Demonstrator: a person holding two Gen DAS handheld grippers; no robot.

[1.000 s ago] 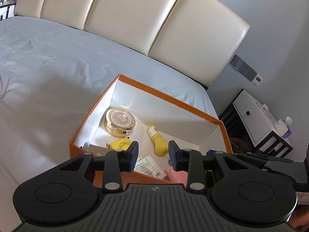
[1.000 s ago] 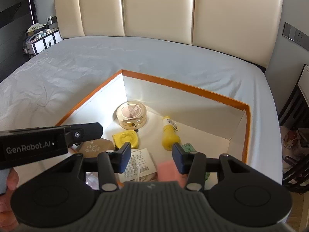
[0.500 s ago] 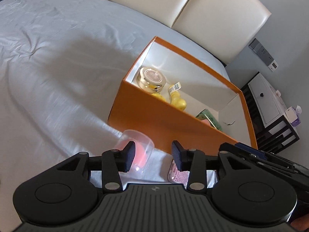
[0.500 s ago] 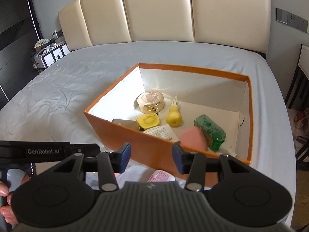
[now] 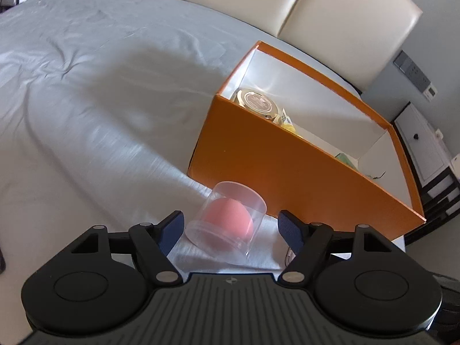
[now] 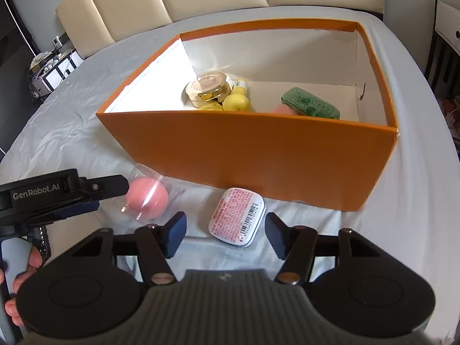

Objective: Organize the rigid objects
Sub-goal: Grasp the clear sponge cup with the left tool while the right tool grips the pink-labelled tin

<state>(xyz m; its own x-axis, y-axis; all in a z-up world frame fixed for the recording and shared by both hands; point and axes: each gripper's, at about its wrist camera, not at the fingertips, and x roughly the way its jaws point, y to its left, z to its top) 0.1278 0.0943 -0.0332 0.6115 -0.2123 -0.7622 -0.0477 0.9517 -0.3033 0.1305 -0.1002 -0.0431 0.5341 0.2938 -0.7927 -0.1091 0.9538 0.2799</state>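
Note:
An orange box (image 5: pixel 276 164) (image 6: pixel 258 155) stands on the bed. Inside lie a gold round compact (image 6: pixel 207 89), a yellow bottle (image 6: pixel 236 102), a green case (image 6: pixel 309 103) and a pink sponge (image 6: pixel 283 108). A clear plastic case with a pink sponge (image 5: pixel 227 221) (image 6: pixel 146 197) lies on the sheet before the box. My left gripper (image 5: pixel 231 228) is open, its fingers either side of this case. A white tin with a pink label (image 6: pixel 237 217) lies next to it. My right gripper (image 6: pixel 225 231) is open just short of the tin.
The grey bedsheet (image 5: pixel 86 109) stretches left of the box. A cream padded headboard (image 5: pixel 316 8) rises behind. A white nightstand (image 5: pixel 422 143) stands to the right of the bed.
Both grippers have pulled back from over the box and dropped low to the sheet in front of it. Both have opened wider. The left now straddles the clear case.

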